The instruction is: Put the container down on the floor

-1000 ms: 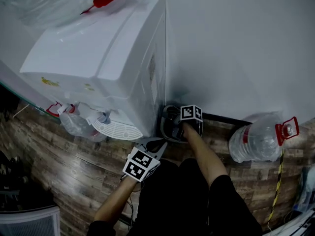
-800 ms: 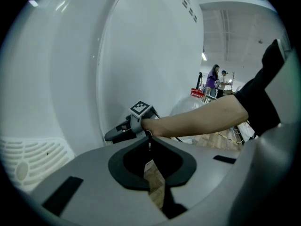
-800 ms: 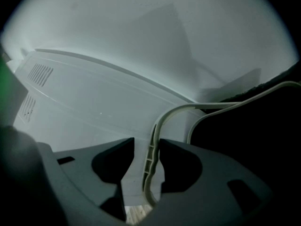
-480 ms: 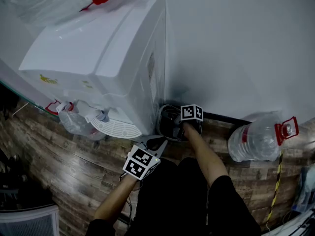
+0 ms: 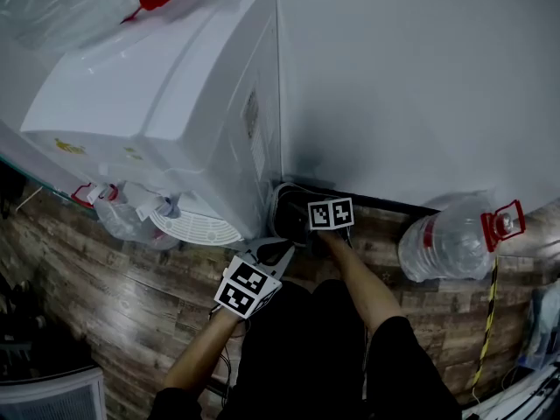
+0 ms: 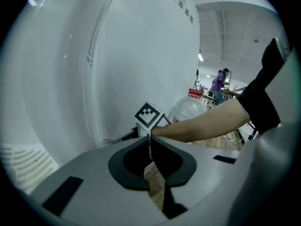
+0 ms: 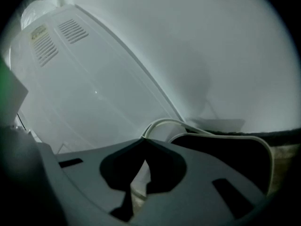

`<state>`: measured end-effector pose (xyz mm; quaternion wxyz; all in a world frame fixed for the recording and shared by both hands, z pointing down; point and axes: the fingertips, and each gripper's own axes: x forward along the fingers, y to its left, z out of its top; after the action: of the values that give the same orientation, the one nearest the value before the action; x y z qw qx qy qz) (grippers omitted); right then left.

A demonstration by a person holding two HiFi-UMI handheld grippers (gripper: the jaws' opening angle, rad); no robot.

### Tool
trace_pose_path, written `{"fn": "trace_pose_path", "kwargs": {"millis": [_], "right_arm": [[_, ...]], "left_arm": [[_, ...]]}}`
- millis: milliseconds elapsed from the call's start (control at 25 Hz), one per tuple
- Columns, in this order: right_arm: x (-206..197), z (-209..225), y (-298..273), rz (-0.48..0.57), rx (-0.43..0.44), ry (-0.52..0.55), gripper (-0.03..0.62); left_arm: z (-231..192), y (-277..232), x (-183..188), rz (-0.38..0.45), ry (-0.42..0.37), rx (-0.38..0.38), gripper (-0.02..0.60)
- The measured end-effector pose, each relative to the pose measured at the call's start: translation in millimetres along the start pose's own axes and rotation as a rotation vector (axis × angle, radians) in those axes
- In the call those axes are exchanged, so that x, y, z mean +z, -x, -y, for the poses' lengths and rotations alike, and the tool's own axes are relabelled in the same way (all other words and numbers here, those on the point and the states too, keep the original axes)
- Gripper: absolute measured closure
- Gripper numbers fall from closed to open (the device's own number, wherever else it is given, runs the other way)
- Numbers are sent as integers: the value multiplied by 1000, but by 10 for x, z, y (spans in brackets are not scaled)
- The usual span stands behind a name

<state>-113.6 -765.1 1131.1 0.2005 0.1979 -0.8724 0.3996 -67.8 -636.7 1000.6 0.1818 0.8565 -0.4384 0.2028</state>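
Black container [image 5: 291, 220], pale-rimmed, seems settled on the floor [image 5: 105, 296] at the dispenser's [image 5: 175, 103] 3 o'clock. Right claw [image 7: 143, 145] closing, tips together, apparently empty; left claw [image 6: 149, 147] together, empty. Check it sits flat; withdraw straight toward 6 o'clock.

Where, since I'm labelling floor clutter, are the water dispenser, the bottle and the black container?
water dispenser [image 5: 175, 103], head view, white top panel.
bottle [image 5: 446, 245], head view, clear body.
black container [image 5: 279, 210], head view, left rim.
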Motion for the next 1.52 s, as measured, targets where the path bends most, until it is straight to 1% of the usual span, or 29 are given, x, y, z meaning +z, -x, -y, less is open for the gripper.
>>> {"fn": "trace_pose_path", "kwargs": {"millis": [200, 320, 400, 480, 680, 800, 920, 1000, 1280, 1400, 1520], "right_arm": [[6, -7, 152, 28, -59, 90, 583], [57, -64, 299, 53, -110, 202, 583], [53, -133, 384, 41, -138, 283, 583], [36, -229, 467, 21, -146, 323, 583], [134, -521, 885, 23, -137, 295, 583], [245, -754, 1192, 23, -158, 293, 583], [448, -948, 1535, 47, -204, 301, 583], [568, -1112, 1737, 56, -206, 300, 583], [1059, -1792, 2367, 72, -223, 322, 583], [1272, -2104, 2637, 87, -237, 318, 583], [1468, -2451, 2910, 108, -248, 288, 583]], "left_arm": [[29, 18, 64, -13, -9, -6, 557], [75, 27, 170, 2, -9, -21, 557], [102, 53, 246, 11, -6, -27, 557], [131, 97, 329, 15, -6, -26, 557], [264, 294, 683, 33, 19, -15, 557], [388, 504, 969, 42, 20, -8, 557], [521, 676, 1324, 58, 25, -17, 557], [598, 783, 1547, 66, 31, -12, 557], [767, 1266, 2294, 50, 54, 3, 557], [818, 1496, 2619, 57, 58, 10, 557], [850, 1747, 2916, 59, 67, 24, 557]]}}
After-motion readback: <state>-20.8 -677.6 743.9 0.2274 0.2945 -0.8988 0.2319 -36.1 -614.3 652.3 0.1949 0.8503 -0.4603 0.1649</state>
